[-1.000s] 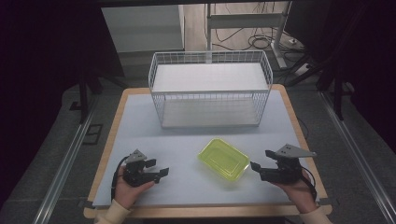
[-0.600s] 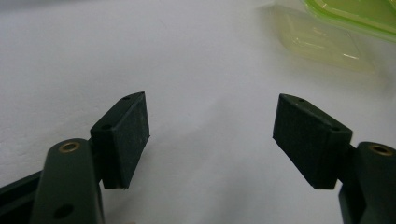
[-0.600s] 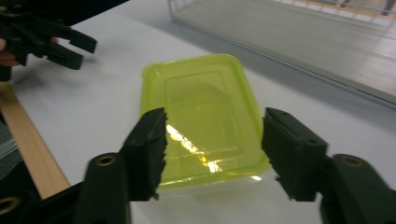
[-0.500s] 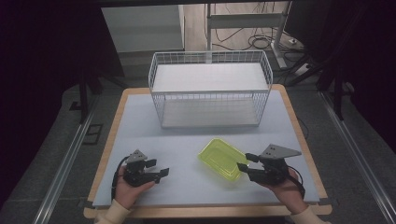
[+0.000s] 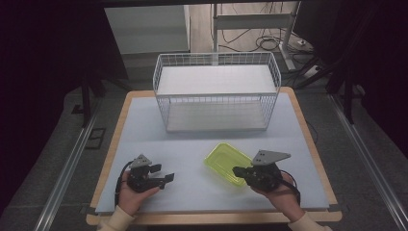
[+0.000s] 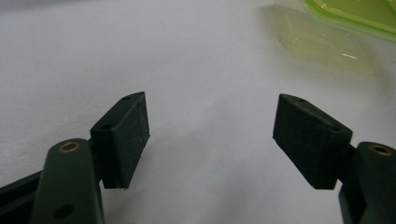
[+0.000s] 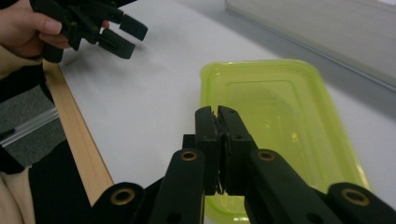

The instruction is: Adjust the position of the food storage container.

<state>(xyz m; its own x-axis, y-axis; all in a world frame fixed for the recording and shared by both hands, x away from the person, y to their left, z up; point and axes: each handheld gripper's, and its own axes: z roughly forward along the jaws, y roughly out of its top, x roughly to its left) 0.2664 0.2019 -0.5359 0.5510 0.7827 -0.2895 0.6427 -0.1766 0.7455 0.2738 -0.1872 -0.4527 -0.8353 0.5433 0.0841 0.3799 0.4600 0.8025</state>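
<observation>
On the pale table [image 5: 144, 130], before the wire basket [image 5: 216, 91]: right gripper [image 5: 239, 172] just clamped, seemingly pinching the green container's [image 5: 223, 161] near rim, so lift level; left gripper [image 5: 166, 178] idle, wide.

Yellow-green container [image 5: 226, 163]: translucent plastic, glossy, smooth, catching highlights in my right gripper view. Basket [image 5: 216, 91]: white-coated wire mesh. Table [image 5: 144, 134]: pale matt sheet, faintly textured, over a wooden board with a bare, smooth pale edge. My left gripper [image 5: 165, 177]: matt black plastic with dull, finely grained pads [image 6: 130, 130] and brass-coloured rivets. My right gripper [image 5: 239, 171]: the same matt black plastic, topped by a flat grey plate.
</observation>
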